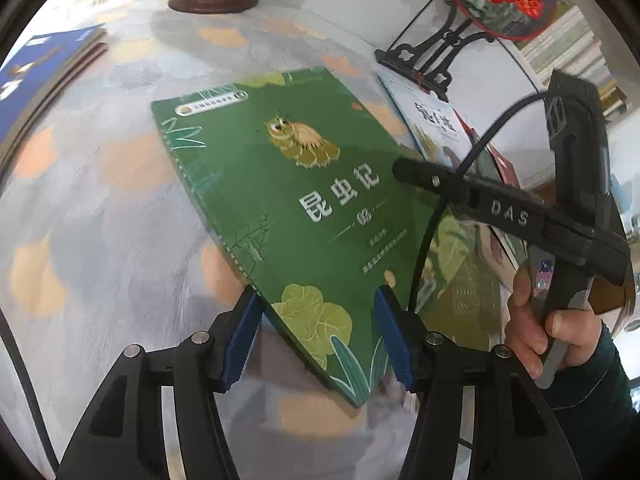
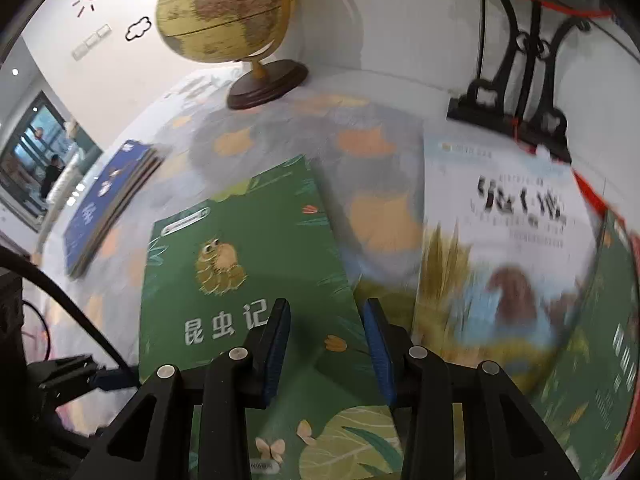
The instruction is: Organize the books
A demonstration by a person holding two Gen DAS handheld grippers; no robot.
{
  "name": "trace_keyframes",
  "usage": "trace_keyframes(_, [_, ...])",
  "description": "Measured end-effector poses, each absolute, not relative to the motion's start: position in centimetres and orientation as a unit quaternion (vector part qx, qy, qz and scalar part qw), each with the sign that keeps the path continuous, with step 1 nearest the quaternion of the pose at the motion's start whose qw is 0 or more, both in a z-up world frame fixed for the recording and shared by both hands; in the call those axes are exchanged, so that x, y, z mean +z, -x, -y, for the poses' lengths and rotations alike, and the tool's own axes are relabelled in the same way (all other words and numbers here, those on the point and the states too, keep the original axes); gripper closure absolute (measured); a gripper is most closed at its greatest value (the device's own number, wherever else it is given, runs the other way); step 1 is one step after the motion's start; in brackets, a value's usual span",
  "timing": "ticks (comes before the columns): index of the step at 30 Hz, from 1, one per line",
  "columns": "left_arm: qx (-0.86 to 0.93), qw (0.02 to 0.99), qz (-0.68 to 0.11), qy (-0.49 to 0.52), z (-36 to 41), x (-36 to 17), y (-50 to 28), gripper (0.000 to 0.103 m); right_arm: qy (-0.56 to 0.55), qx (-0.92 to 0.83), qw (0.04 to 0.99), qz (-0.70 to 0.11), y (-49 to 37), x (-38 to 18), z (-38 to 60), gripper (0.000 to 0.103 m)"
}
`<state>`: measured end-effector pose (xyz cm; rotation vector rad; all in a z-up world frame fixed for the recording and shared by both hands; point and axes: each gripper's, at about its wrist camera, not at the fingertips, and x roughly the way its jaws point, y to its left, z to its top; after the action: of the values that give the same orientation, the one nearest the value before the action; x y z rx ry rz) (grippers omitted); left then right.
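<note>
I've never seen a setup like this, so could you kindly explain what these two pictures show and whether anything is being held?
No robot: a person holds two two-finger grippers; the right hand is visible. Each picture comes from a camera on one gripper, looking along its fingers. The left gripper and right gripper hover, jaws open, over a green book on the patterned tablecloth. Nearby are a blue book stack, a white book, a globe and a black stand. Nothing looks gripped.
</note>
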<state>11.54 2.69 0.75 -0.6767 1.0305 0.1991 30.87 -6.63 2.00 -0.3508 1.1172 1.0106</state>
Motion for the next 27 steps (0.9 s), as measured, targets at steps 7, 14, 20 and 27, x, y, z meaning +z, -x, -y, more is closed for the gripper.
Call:
trace_keyframes(7, [0.034, 0.792, -0.491, 0.360, 5.3, 0.3, -5.6, 0.049, 0.172, 0.442, 0.723, -0.502, -24.2, 2.4, 14.5, 0.065])
trace_keyframes(14, [-0.012, 0.781, -0.500, 0.375, 18.1, -0.9, -0.3, 0.049, 0.160, 0.416, 0.717, -0.536, -19.2, 2.5, 26.8, 0.065])
trace_keyframes(20, [0.059, 0.808, -0.467, 0.355, 24.1, -0.3, 3.0, 0.049, 0.155, 0.413, 0.720, -0.536, -16.1, 1.9, 35.4, 0.064])
trace_keyframes(27, [0.120, 0.788, -0.460, 0.391, 25.4, 0.7, 5.9, 0.049, 0.162, 0.408, 0.728, -0.527, -14.3, 1.6, 36.3, 0.048])
